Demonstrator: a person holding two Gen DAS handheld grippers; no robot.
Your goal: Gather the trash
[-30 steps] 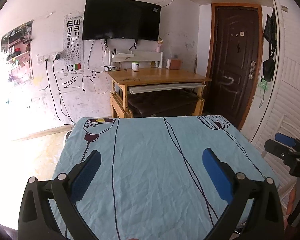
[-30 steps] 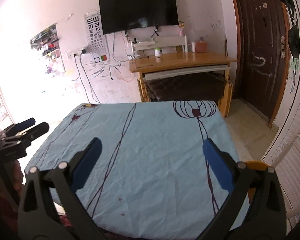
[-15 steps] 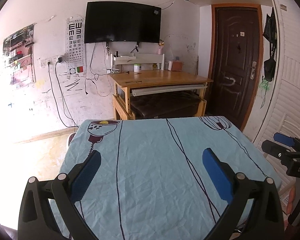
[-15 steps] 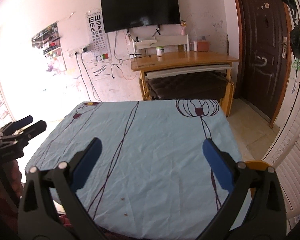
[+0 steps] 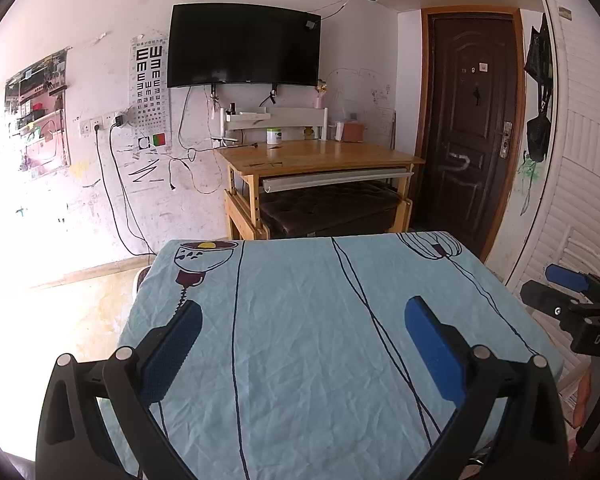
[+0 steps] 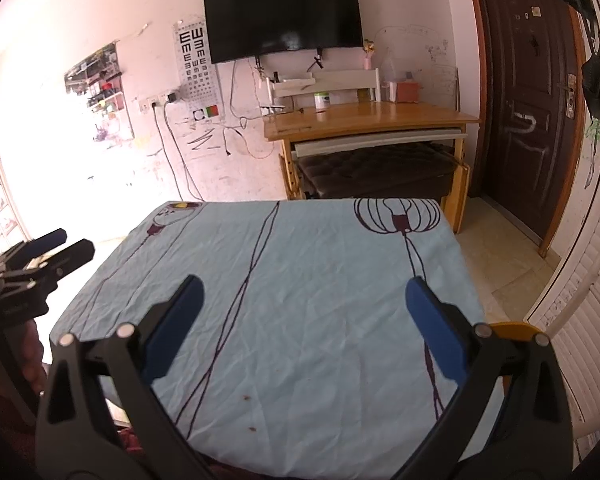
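Observation:
A table with a light blue cloth (image 5: 308, 320) printed with dark lines lies in front of both grippers; it also shows in the right wrist view (image 6: 312, 280). My left gripper (image 5: 302, 320) is open and empty above the cloth's near part. My right gripper (image 6: 304, 300) is open and empty above the cloth. A few small brown crumbs (image 6: 246, 399) lie on the cloth near the front edge in the right wrist view. The right gripper shows at the right edge of the left wrist view (image 5: 568, 292), the left gripper at the left edge of the right wrist view (image 6: 48, 248).
A wooden desk (image 5: 320, 160) with a dark bench under it stands against the far wall below a black TV (image 5: 244, 46). A dark door (image 5: 468, 120) is at the right. White shutter doors (image 6: 580, 300) and a yellow chair edge (image 6: 512, 328) flank the table's right side.
Both wrist views have tilted up and drawn back slightly, so the table's far edge sits lower in the frames. Both grippers stay open and empty.

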